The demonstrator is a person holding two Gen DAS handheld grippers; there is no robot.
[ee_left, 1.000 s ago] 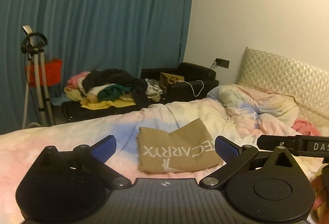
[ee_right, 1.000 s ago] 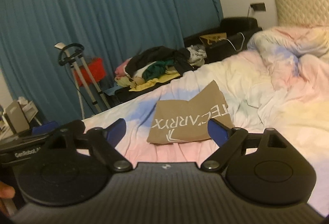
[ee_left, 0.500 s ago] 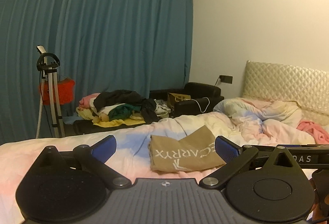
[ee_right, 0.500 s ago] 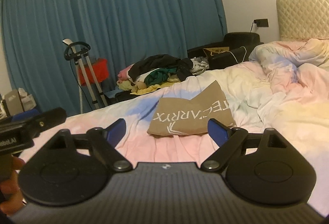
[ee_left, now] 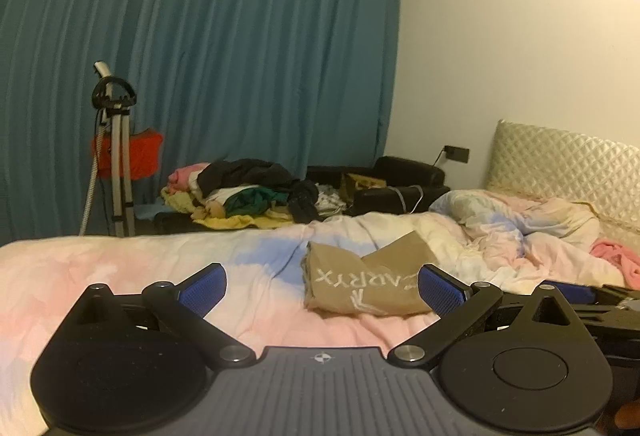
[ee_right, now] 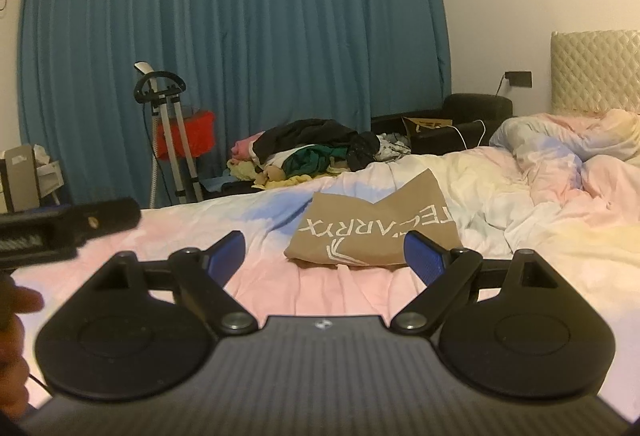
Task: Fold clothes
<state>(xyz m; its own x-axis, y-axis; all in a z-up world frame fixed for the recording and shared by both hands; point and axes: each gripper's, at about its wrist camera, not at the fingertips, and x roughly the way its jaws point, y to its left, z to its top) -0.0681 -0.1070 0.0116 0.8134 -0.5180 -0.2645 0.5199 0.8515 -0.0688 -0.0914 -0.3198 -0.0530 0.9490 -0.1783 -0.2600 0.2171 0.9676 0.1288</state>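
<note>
The right gripper [ee_right: 324, 252] hangs above the pastel bedsheet [ee_right: 260, 276], its 2 blue-padded fingers [ee_right: 425, 256] spread wide and empty. Beyond them lies a folded tan shirt [ee_right: 372, 232] with white lettering.

A: The folded tan shirt [ee_right: 368, 228] looks like matt cloth with white print; the bedsheet [ee_right: 328, 296] under it is soft, creased fabric.

B: The left gripper [ee_left: 320, 286] has matt black plastic arms, textured blue pads [ee_left: 202, 286] and shiny metal pivots. The headboard [ee_left: 560, 156] is glossy and quilted.
</note>
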